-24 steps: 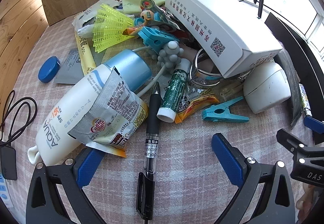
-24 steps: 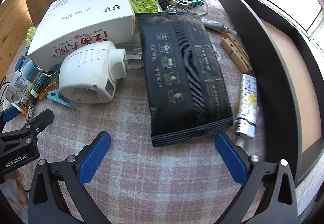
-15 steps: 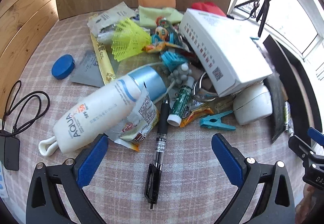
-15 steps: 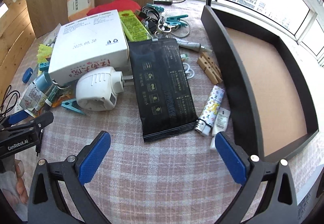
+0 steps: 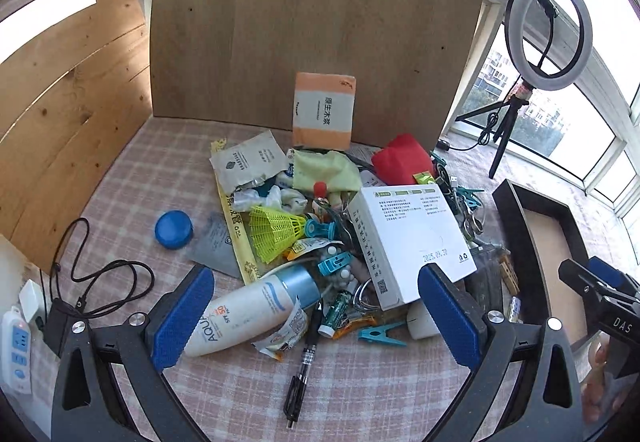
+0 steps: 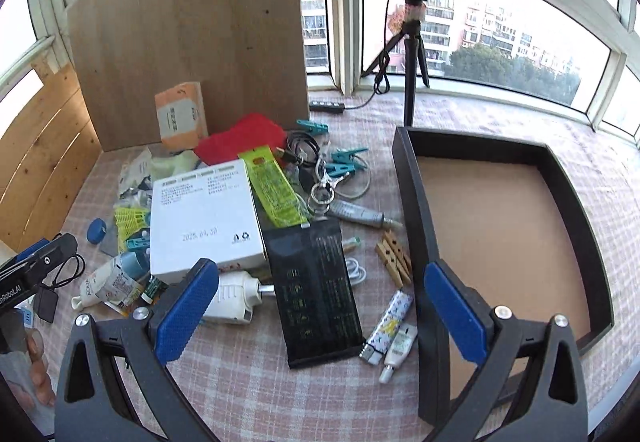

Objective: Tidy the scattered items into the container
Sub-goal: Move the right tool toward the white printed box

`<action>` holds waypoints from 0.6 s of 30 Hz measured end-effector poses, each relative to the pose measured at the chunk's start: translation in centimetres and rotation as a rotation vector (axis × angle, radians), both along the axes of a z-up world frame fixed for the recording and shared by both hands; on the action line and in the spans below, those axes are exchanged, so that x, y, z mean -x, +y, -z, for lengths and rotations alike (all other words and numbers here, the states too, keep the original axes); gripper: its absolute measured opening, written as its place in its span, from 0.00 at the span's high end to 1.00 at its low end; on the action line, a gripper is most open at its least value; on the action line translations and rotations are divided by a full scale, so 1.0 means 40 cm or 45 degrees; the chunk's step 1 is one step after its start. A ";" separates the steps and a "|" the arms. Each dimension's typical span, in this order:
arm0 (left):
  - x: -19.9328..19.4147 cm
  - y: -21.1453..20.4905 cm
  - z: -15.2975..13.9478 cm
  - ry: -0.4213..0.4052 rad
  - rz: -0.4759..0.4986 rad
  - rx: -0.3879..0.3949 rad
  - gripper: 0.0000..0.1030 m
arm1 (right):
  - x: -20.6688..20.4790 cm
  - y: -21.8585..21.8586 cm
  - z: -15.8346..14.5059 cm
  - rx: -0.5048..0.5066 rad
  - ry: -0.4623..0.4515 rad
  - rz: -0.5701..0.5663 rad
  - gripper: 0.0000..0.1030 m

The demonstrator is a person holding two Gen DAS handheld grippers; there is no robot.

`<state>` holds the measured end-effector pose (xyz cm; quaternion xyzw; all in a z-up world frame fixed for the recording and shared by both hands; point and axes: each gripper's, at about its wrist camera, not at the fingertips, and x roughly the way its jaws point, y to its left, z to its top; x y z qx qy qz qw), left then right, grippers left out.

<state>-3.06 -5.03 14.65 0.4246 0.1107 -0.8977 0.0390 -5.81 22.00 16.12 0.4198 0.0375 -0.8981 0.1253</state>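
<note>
Left hand-held gripper: jaws stood wide and held nothing, above the near edge of the pile.
Right hand-held gripper: jaws equally wide and empty, straddling the black pouch and the container's near wall.
Near strip: bare checked cloth of the counter lay between the jaws and the pile; only the black pen reached into it.
Left view only: sunscreen bottle, blue cap lying apart from the heap, black cable and power strip at the left edge.
Right view only: lighter, small tube and wooden pegs, all just beside the container wall.
Both views: white box lay tilted on the clutter.
Container: black tray at the right of the pile, its brown floor bare.
Far edge: wooden board and ring light closed the back.
</note>
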 end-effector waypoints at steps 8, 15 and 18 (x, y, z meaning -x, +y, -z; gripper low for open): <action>0.034 0.076 -0.032 -0.039 -0.006 0.108 0.01 | 0.070 -0.019 -0.030 0.049 0.010 -0.138 0.00; 0.067 0.121 0.048 -0.062 -0.031 0.081 0.01 | 0.135 -0.057 0.022 0.024 -0.013 -0.269 0.11; 0.086 0.144 0.082 -0.099 -0.024 0.067 0.01 | 0.177 -0.074 0.057 0.053 -0.082 -0.305 0.30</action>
